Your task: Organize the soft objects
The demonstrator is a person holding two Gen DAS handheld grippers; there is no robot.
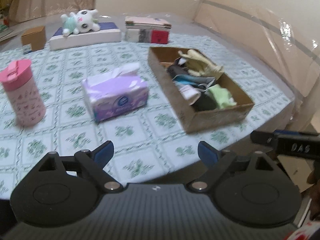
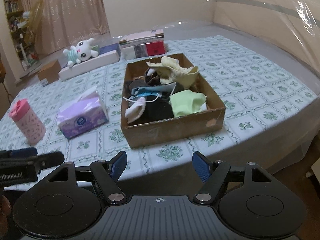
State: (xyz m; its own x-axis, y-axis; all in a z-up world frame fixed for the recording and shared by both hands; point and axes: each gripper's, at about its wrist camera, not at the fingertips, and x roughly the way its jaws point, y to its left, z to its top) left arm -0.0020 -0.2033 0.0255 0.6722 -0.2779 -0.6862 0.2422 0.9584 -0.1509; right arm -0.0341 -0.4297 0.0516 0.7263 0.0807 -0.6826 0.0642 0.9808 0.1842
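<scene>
A shallow cardboard box [image 2: 174, 128] [image 1: 218, 118] sits on the flowered tablecloth, filled with soft items: yellow gloves [image 2: 178, 71] [image 1: 202, 62], a light green cloth [image 2: 186, 102] [image 1: 220, 96], a blue face mask [image 2: 148, 93], white and black socks. A white plush bunny [image 2: 81, 51] [image 1: 80, 21] lies on a white box at the back. My left gripper [image 1: 155, 154] hangs open over the near table edge, nothing between its blue pads. My right gripper [image 2: 160, 165] is open too, empty, just in front of the box.
A purple tissue pack [image 1: 116, 96] [image 2: 83, 118] and a pink lidded cup [image 1: 23, 96] [image 2: 27, 120] stand left of the box. Stacked books [image 2: 144, 44] [image 1: 148, 31] and a small brown carton [image 1: 34, 37] sit at the back. The rounded table edge [image 2: 260, 148] runs close by.
</scene>
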